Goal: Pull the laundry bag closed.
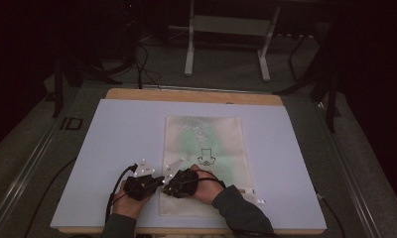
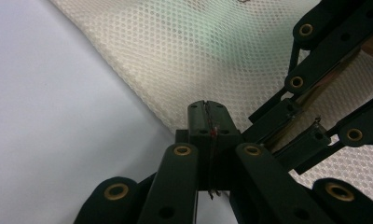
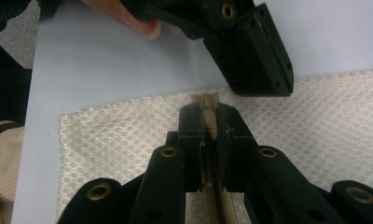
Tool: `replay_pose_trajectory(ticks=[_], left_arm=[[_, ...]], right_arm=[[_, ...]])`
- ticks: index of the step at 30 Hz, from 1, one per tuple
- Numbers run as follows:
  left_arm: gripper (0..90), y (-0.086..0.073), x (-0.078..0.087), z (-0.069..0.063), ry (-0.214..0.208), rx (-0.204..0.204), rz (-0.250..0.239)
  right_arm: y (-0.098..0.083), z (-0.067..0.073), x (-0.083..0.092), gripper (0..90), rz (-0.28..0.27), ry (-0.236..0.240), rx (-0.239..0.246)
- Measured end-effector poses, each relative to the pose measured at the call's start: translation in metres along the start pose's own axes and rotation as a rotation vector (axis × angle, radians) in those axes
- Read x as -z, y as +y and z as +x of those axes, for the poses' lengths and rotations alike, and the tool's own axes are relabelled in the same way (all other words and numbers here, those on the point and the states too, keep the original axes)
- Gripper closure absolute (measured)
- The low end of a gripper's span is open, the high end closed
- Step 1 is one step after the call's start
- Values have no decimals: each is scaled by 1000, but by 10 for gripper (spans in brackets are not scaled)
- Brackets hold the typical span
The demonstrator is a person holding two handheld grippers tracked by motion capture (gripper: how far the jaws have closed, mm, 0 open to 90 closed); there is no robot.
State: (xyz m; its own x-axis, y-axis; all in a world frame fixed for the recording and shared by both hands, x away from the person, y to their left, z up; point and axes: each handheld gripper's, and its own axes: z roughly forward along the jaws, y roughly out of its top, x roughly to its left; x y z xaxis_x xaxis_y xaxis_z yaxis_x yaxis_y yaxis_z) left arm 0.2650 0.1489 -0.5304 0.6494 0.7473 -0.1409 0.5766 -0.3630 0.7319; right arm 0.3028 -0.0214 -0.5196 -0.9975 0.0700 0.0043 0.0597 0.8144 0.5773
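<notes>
both claws pinch the zipper (image 3: 208, 140) at the edge of the mesh bag (image 1: 206, 144); it is not pulled along yet.

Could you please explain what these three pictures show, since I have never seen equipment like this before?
A person sits at a table with a pale blue top and holds a two-jawed tool in each hand. The wide picture comes from a camera above the table; the other two come from cameras riding on each tool, looking along its black jaws. On the table lies a cream mesh bag with a small printed mark and something green inside. The left hand-held gripper is shut at the bag's edge; whether it pinches anything I cannot tell. The right hand-held gripper is shut on the bag's zipper at its end, close beside the left one.
</notes>
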Motion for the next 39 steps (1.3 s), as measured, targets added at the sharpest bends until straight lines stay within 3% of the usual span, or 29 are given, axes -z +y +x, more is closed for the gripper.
replay_pose_trajectory(ticks=[7, 14, 19, 36, 39], left_arm=[[889, 0, -5, -3, -5, -24, 38], [894, 0, -6, -4, 7, 7, 62], [896, 3, -7, -8, 35, -23, 86], [896, 3, -7, -10, 48, -41, 88], [896, 3, -7, -13, 67, -51, 93]], right_arm=[[0, 0, 0, 816, -1, -1, 0], [-2, 0, 1, 819, -5, 3, 0], [-2, -1, 2, 822, 1, 2, 7], [-17, -4, 15, 823, 26, 0, 5], [-17, -3, 15, 822, 25, -1, 6]])
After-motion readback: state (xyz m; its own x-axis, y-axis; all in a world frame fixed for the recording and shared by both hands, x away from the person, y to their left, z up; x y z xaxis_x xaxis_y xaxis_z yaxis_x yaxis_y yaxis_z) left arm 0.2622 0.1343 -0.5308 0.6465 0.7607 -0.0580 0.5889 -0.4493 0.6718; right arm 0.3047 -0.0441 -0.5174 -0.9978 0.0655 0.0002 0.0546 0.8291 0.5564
